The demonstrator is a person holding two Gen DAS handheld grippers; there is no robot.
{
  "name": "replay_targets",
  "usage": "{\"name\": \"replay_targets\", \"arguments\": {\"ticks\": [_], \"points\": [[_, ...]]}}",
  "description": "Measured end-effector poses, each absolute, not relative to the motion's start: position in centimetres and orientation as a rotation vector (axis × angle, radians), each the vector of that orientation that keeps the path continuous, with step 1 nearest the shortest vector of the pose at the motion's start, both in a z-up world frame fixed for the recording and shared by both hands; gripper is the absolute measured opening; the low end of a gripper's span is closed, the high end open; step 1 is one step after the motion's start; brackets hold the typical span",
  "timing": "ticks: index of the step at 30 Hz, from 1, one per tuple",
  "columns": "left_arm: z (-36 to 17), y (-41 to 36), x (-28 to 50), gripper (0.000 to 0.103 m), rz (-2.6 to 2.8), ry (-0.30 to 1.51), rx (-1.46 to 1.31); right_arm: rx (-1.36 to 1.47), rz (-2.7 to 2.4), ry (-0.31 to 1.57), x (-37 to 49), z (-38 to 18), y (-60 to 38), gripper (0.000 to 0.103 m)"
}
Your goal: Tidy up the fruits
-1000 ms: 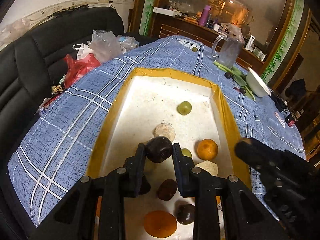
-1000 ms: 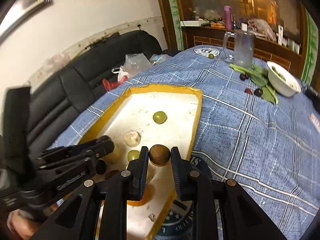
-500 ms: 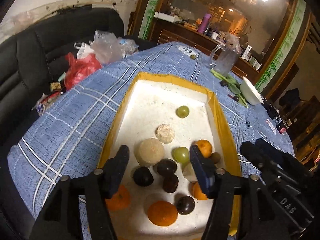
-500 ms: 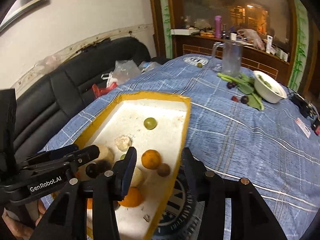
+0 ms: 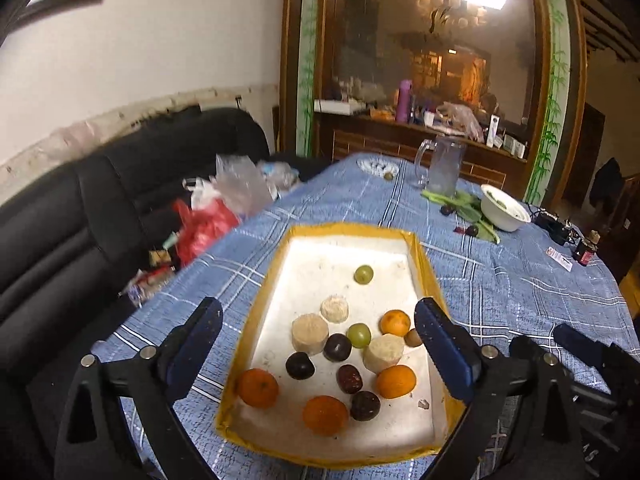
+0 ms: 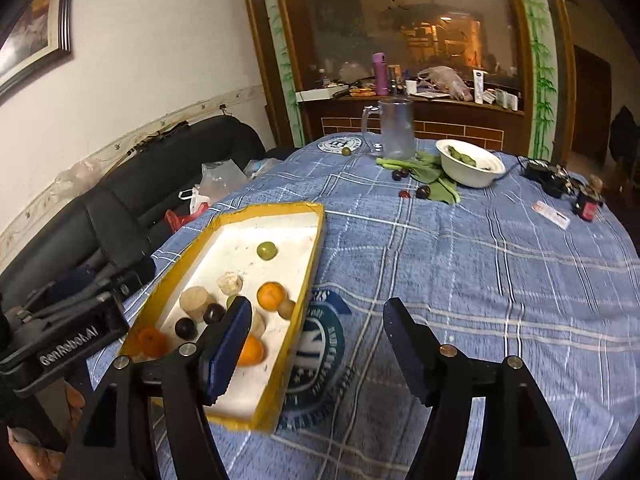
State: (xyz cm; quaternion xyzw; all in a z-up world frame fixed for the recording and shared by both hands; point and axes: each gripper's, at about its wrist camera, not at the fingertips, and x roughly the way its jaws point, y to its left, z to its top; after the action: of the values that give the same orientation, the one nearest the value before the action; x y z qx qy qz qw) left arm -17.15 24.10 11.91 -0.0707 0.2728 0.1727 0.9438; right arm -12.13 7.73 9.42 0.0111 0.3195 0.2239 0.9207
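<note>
A yellow-rimmed white tray [image 5: 276, 264] on the blue checked tablecloth holds several fruits: oranges [image 5: 325, 415], dark plums [image 5: 337, 347], green grapes [image 5: 363, 274] and pale cut pieces [image 5: 309, 333]. My left gripper [image 5: 320, 344] is open and empty, raised over the tray's near half. My right gripper [image 6: 318, 344] is open and empty, above the tablecloth beside the tray's right rim [image 6: 316, 256]. The small brown fruit [image 6: 286, 309] lies by that rim. More dark plums [image 6: 422, 192] lie loose far across the table.
A glass pitcher [image 6: 394, 130], green leaves [image 6: 434, 184] and a white bowl [image 6: 470, 162] stand at the far side. Small items [image 6: 586, 204] lie at the far right. A black sofa [image 5: 80, 220] with plastic bags [image 5: 236, 188] runs along the left.
Both grippers opened, dropped the dark plum and the brown fruit into the tray, and drew back and up. Both now hold nothing.
</note>
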Motion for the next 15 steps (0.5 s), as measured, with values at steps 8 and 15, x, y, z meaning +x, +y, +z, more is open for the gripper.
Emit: {"name": "replay_targets", "arguments": {"ticks": [8, 15], "points": [[12.6, 22.5, -18.6, 0.098, 0.318, 0.543, -0.109, 0.026, 0.454, 0.648, -14.5, 9.4, 6.9, 0.075], [13.1, 21.5, -19.8, 0.098, 0.317, 0.507, -0.087, 0.010, 0.462, 0.640, -16.0, 9.5, 7.4, 0.077]]}}
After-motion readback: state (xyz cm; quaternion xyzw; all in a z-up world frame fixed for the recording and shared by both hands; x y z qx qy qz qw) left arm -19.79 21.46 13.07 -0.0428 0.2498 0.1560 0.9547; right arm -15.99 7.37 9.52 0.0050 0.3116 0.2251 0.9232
